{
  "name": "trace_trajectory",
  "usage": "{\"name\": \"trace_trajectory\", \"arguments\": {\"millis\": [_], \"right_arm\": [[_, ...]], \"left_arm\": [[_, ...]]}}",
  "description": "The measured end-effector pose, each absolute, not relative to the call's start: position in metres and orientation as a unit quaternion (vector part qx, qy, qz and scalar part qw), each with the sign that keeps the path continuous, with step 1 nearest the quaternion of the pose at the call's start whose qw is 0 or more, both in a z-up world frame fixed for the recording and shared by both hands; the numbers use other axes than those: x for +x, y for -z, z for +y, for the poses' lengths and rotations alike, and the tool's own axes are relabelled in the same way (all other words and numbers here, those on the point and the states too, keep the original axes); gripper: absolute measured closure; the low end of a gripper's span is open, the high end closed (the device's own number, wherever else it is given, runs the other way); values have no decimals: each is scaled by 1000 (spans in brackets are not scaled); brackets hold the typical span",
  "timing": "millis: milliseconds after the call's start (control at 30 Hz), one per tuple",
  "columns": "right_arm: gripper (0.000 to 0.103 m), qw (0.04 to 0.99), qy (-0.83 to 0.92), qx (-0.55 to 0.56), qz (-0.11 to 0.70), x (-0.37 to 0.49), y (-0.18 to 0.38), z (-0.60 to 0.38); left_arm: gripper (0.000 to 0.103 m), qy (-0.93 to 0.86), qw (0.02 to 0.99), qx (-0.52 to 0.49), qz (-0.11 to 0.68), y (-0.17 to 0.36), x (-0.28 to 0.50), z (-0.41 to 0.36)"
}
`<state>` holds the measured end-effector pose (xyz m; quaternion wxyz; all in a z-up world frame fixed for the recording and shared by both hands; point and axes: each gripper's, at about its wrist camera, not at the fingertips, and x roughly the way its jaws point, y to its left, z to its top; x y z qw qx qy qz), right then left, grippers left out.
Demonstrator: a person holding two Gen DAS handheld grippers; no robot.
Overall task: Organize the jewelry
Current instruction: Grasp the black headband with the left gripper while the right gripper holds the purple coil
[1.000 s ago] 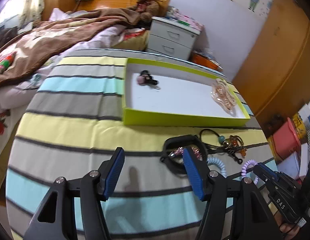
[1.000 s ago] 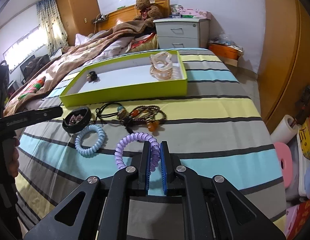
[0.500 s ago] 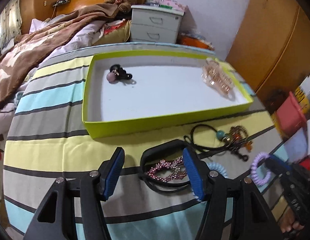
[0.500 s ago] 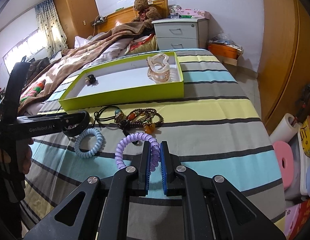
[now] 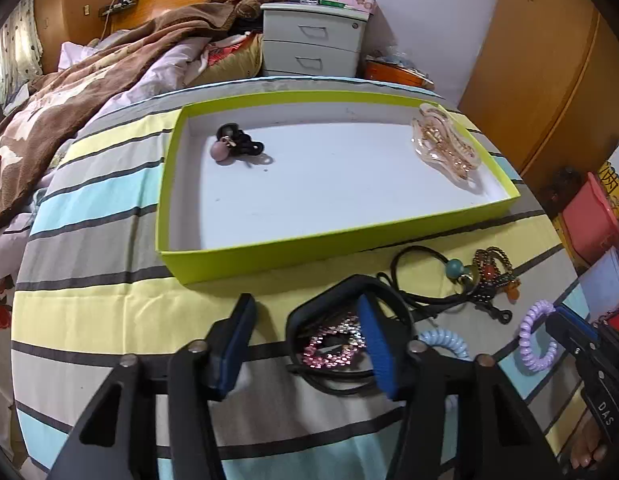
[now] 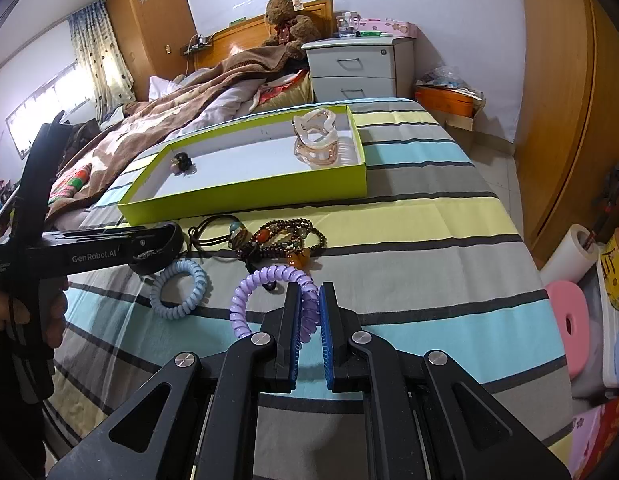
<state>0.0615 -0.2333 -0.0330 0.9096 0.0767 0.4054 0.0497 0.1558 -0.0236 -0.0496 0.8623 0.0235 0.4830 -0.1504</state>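
Note:
A black ring-shaped piece with pink rhinestones (image 5: 333,346) lies on the striped bedspread in front of the green tray (image 5: 269,256). My left gripper (image 5: 305,312) straddles its left rim, one finger inside the ring and one outside. Its jaws are closing, and the pads are clear of the rim. My right gripper (image 6: 309,308) is shut on a purple spiral hair tie (image 6: 269,280), which it holds just above the bedspread. In the tray lie a black hair tie with a pink ball (image 5: 233,146) and a translucent hair claw (image 5: 445,146).
A light blue spiral tie (image 6: 179,290), a black cord with a teal bead (image 5: 453,268) and a brown bead bracelet (image 6: 289,236) lie between the grippers. A rumpled brown blanket (image 5: 89,92) covers the bed's left. A nightstand (image 5: 313,44) stands behind it, with boxes on the floor at right.
My left gripper has moved forward over the black rhinestone ring and rolled a little. Its jaws have narrowed around the ring's rim. The right gripper has kept still with the purple tie.

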Motion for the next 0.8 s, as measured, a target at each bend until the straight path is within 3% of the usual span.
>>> {"name": "trace_trajectory", "arguments": {"millis": [67,267,400,800], "right_arm": [[93,910,-50,77,405,61,33,-233],[93,910,-49,77,404,61,33,-234],[94,911,-48,78,403,61,33,-233],[94,912,-51,77,400,59,31,-232]], "left_arm": [[65,162,861,28,482,48,155,-28],[69,162,863,32,477,46,151,-29],[83,162,867,24,471,41,148,-24],[86,148,870,37,470,43,145,-21]]}}
